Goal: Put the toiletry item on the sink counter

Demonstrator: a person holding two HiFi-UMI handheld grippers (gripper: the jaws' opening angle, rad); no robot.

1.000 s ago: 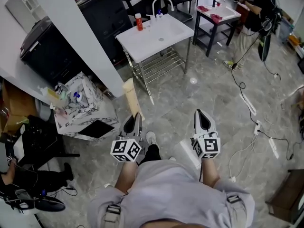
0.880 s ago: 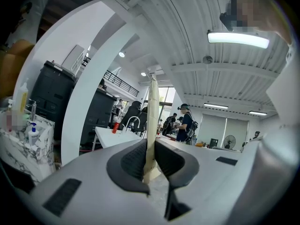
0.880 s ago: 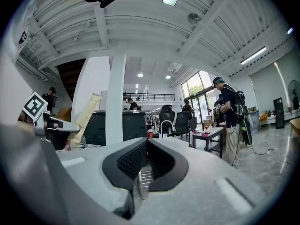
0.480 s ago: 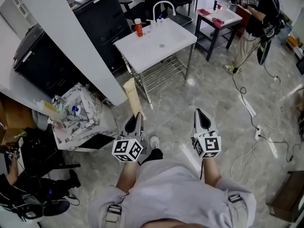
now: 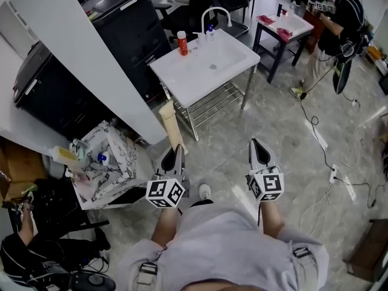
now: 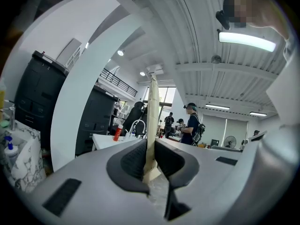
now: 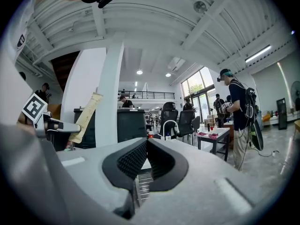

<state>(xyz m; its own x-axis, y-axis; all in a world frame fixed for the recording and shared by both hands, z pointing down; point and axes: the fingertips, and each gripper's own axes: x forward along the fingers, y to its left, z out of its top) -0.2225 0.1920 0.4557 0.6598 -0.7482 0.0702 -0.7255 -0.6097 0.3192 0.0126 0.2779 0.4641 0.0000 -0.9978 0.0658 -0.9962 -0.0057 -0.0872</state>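
Grey marble floor fills the head view, and the white sink counter stands at your twelve o'clock, well apart from both grippers, with a red bottle and a faucet along its far edge. Your left gripper points level toward twelve and pinches a cream tube, which sticks out past the jaw tips over the floor, short of the counter. Your right gripper runs alongside it at three o'clock of the left one. A white pillar and a black cabinet lie at ten o'clock, a patterned box at nine, a black table at one, and a person at two. In the left gripper view, the jaws press on the tube's flat end, and the tube rises toward twelve, edge-on; the counter and bottle show small at ten o'clock of the jaws. In the right gripper view, the jaws are pressed together with nothing between them; the faucet stands just above their tips, the tube leans at nine o'clock, and the person stands at three.
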